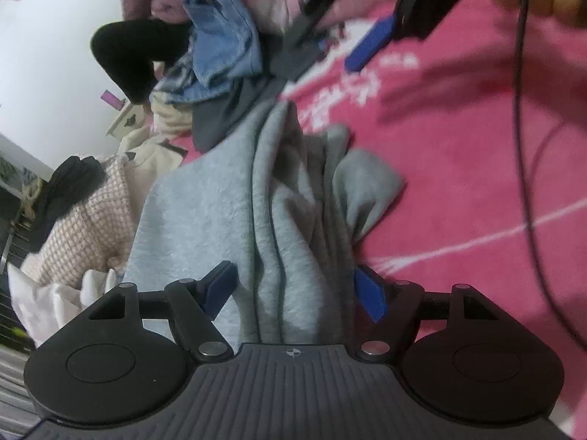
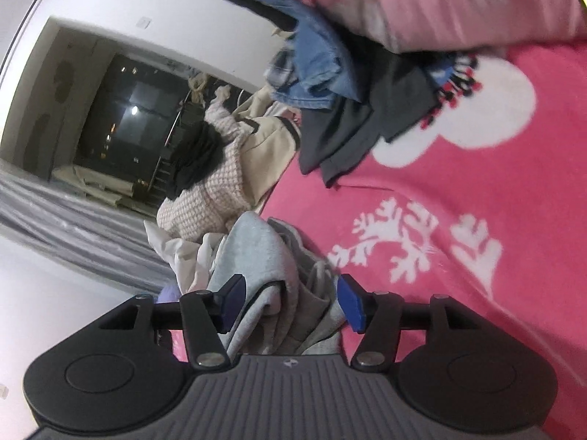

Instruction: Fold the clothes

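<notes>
Two grippers, your left gripper (image 1: 293,291) and right gripper (image 2: 290,302), stand spread, jaws around but not pinching the crumpled pale grey fleece sweatshirt (image 1: 234,205) lying on the pink patterned blanket (image 1: 458,168). It looks soft, light, floppy; grasp a hem edge.

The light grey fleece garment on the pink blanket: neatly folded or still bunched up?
Bunched up. The light grey fleece garment lies in uneven lengthwise ridges on the pink blanket, one corner sticking out sideways.
</notes>
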The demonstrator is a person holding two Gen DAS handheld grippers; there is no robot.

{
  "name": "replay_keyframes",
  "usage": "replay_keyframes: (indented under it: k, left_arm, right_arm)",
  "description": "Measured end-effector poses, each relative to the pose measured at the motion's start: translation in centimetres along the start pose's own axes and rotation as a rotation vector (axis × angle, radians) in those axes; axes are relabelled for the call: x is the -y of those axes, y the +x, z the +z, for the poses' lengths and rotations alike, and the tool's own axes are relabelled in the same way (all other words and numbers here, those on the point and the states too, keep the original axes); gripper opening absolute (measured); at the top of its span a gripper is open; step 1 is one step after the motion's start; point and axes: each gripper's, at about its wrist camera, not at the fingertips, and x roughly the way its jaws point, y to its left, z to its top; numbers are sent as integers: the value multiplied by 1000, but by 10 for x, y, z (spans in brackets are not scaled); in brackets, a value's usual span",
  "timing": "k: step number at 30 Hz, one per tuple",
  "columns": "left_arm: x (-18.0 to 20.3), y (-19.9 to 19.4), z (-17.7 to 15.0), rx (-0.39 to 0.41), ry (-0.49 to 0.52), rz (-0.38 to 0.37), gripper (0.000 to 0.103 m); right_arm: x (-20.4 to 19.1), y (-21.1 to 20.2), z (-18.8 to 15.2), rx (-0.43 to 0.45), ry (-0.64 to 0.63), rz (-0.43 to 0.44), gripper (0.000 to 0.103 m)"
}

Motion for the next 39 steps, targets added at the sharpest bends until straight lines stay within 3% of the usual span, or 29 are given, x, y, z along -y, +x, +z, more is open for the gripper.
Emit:
replay_keyframes:
  k: [6, 14, 21, 23, 32, 36, 39]
  left_arm:
    - [4, 16, 17, -54, -19, 18, 73]
    - [26, 18, 27, -81, 122, 102, 75]
    - [17, 3, 31, -101, 75, 28, 76]
    - [21, 2, 31, -102, 68, 23, 82]
    - [33, 15, 21, -67, 193, 173, 86]
    - [15, 16, 25, -89, 141, 143, 86]
    - [29, 23, 28, -78, 182, 136, 84]
  right_arm:
    - [6, 0, 6, -3, 28, 26, 60]
    - [11, 0, 9, -20, 49, 50, 60]
    - [9, 1, 8, -27, 40, 48, 61]
    - [10, 2, 8, -34, 53, 47, 61]
    - [14, 4, 6, -56, 79, 51, 61]
    - [16, 5, 7, -55, 84, 48, 62]
    - [16, 8, 7, -61, 79, 41, 62]
